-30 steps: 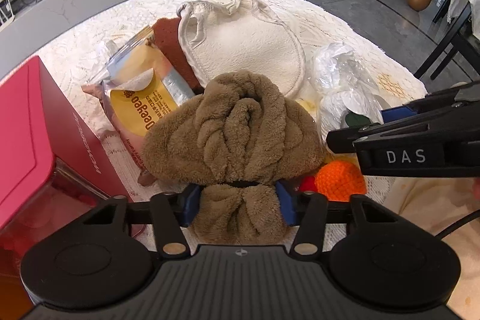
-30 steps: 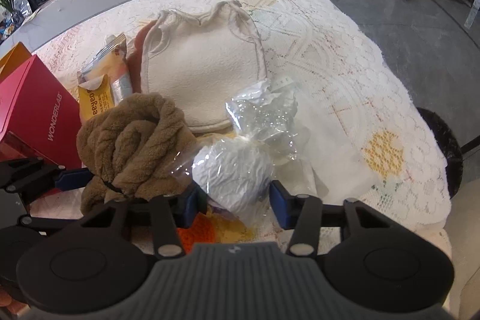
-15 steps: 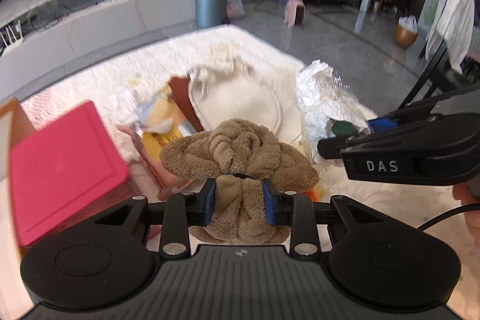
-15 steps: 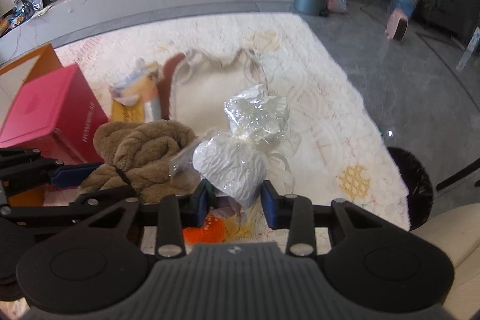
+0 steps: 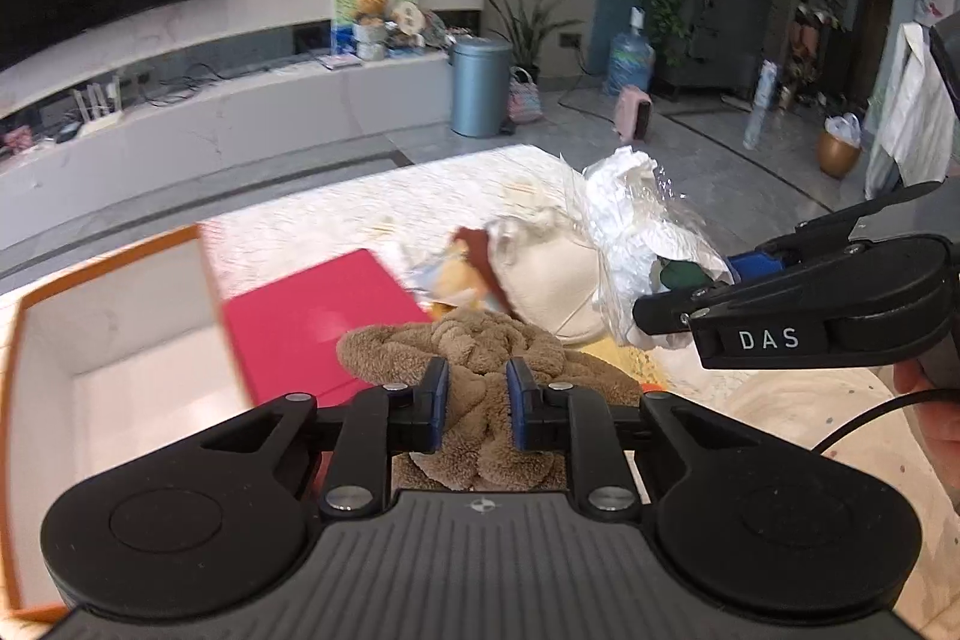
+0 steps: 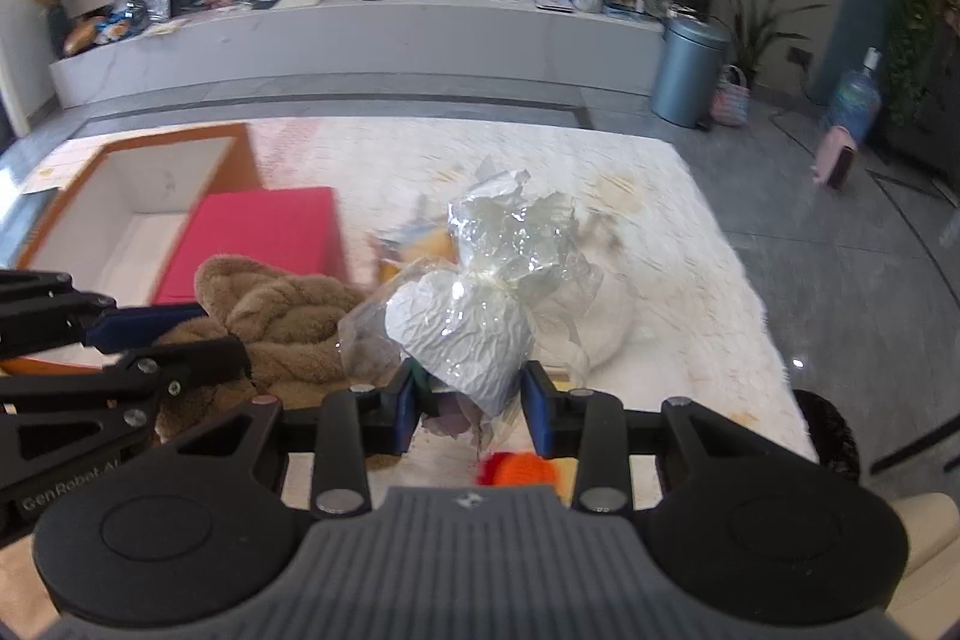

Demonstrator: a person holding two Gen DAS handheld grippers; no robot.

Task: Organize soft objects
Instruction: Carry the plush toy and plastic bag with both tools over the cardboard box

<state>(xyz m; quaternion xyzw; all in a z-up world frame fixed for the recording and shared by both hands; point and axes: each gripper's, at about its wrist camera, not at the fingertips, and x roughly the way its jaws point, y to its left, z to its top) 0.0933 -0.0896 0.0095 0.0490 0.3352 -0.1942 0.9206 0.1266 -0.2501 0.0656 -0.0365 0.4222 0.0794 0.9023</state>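
My left gripper is shut on a brown fluffy towel bundle and holds it above the table; the bundle also shows in the right wrist view. My right gripper is shut on a crinkly clear plastic bag with white stuffing, lifted off the table; this bag shows in the left wrist view. The right gripper hangs to the right of the towel. An orange knitted thing lies below the right gripper. A cream cloth bag lies on the table behind.
An open orange box with a white inside stands at the left, also in the right wrist view. A red box sits beside it. A yellow snack packet lies on the lace tablecloth. The table's right edge drops to the floor.
Both grippers have risen and tilted up with their loads, so the room now fills the upper view. The open orange box has come into sight at the left.
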